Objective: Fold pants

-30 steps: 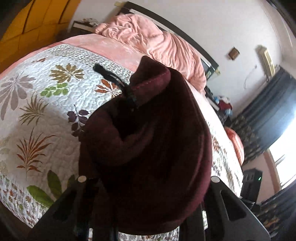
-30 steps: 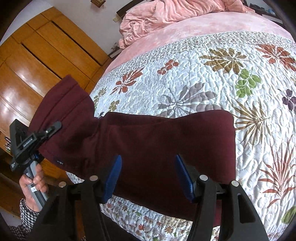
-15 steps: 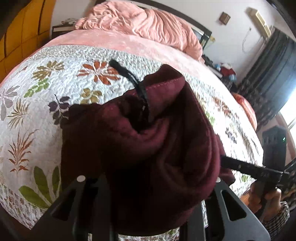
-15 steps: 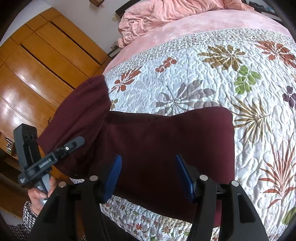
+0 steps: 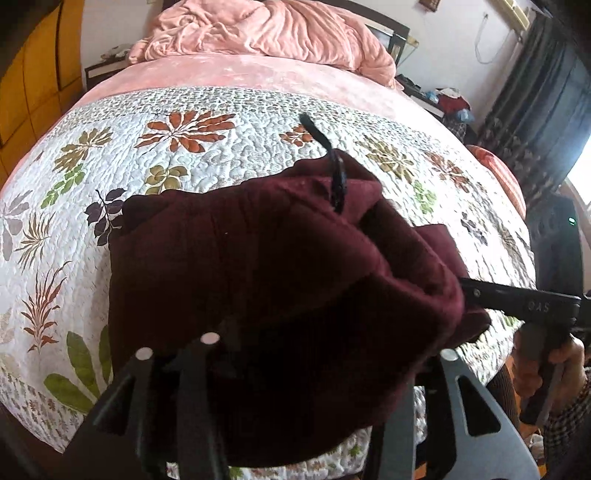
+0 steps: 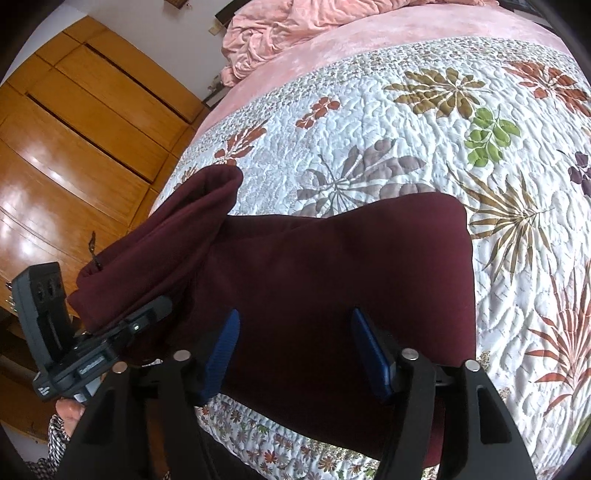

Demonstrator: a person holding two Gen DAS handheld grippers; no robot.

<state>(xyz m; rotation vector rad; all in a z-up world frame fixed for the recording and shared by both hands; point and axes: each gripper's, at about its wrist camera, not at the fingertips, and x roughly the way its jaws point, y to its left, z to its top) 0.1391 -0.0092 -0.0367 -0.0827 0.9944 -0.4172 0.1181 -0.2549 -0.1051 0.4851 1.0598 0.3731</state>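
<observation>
Dark maroon pants lie on the floral quilt near the bed's front edge. My left gripper is shut on the waistband end of the pants, lifted and bunched over its fingers, which are hidden; a black drawstring sticks up. In the right wrist view the left gripper holds that raised end at the left. My right gripper is open, its blue pads astride the flat part of the pants. It also shows in the left wrist view at the right.
The floral quilt covers the bed, with a pink sheet and crumpled pink blanket at the head. A wooden wardrobe stands to the left. Dark curtains and clutter are at the right.
My left gripper has carried the lifted waistband end to the right and lower, over the flat part of the pants. The right gripper has stayed open in place.
</observation>
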